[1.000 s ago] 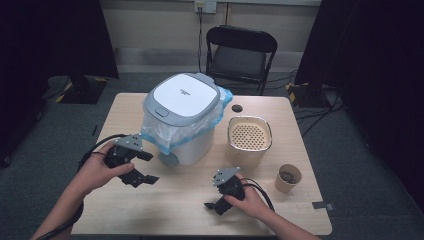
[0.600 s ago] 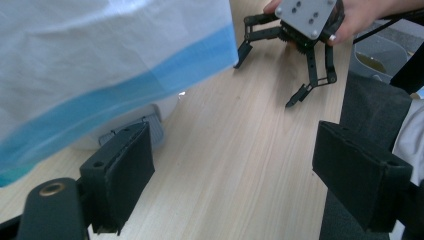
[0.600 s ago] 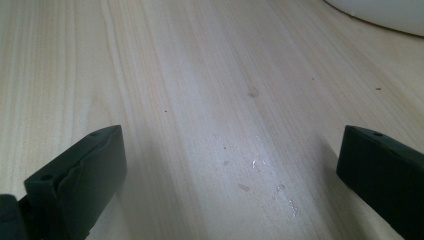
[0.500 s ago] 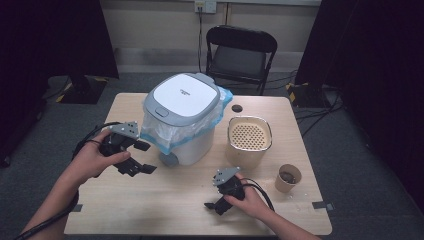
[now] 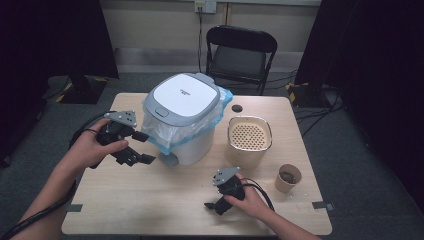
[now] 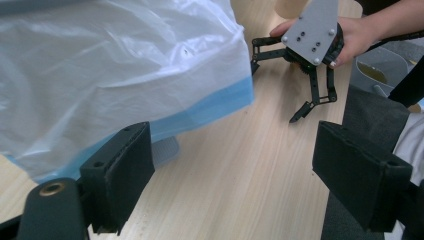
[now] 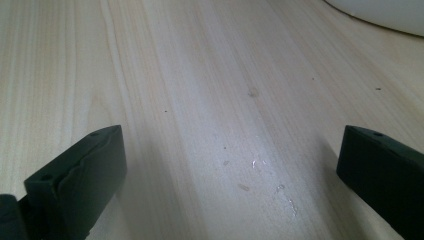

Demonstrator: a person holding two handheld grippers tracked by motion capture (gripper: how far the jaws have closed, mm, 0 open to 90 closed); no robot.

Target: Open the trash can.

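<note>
**Left hand up, closer to bin**

Since a second ago your left gripper has lifted and moved in toward the bin – jaws wide, nothing between them, just beside the bag overhang. Right gripper hasn't moved – jaws wide over bare table.

The bin stands at the table's rear centre, lid shut.

Count: two grippers, one bin, one bag, one perforated beige container, one paper cup, one chair.
</note>
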